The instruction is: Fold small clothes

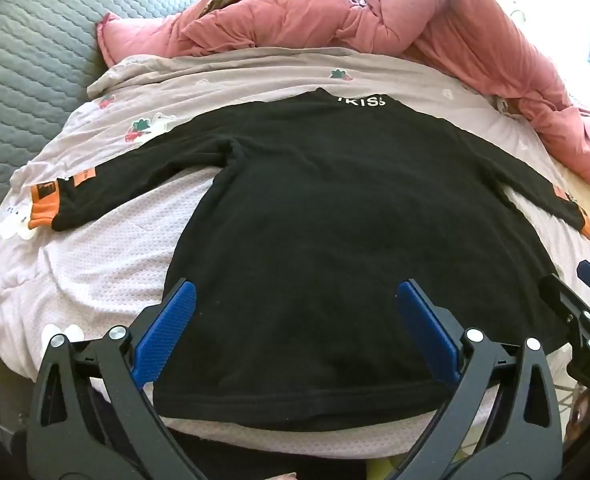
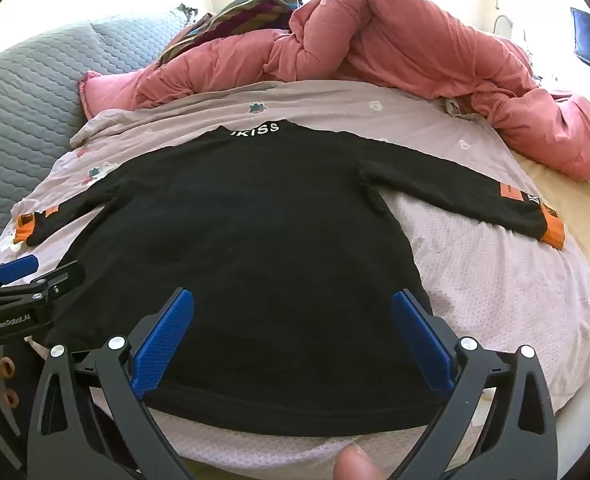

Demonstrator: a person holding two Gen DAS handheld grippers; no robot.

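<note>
Your left gripper [image 1: 295, 300] hangs spread wide and holds nothing, tilted down over the near hem of the black sweater [image 1: 335, 208]; your right gripper [image 2: 293, 312] is likewise spread and empty, poised over the same hem a little further toward the sweater's right side. The sweater lies flat and face-down on the bed, on a pale mauve sheet [image 1: 107, 264], collar [image 1: 359, 100] at the far end with white lettering, both sleeves splayed outward, hem nearest you. The left sleeve [image 1: 107, 184] ends in an orange cuff well out to the side; the right sleeve [image 2: 475, 196] does the same on the other side. A pink duvet [image 2: 395, 40] is heaped beyond the collar, apart from the garment. Judgement: the fabric looks like soft fleece or knit, light, limp, with no stiffness, so it will sag and drag if you lift one point only. It probably grips the textured sheet somewhat, so pulling flat may bunch both layers. Pinch through the full thickness at a cuff or at a hem corner, not mid-panel, where the pads may catch only the top layer or the sheet beneath. Nothing fragile here; firm closure is safe.
</note>
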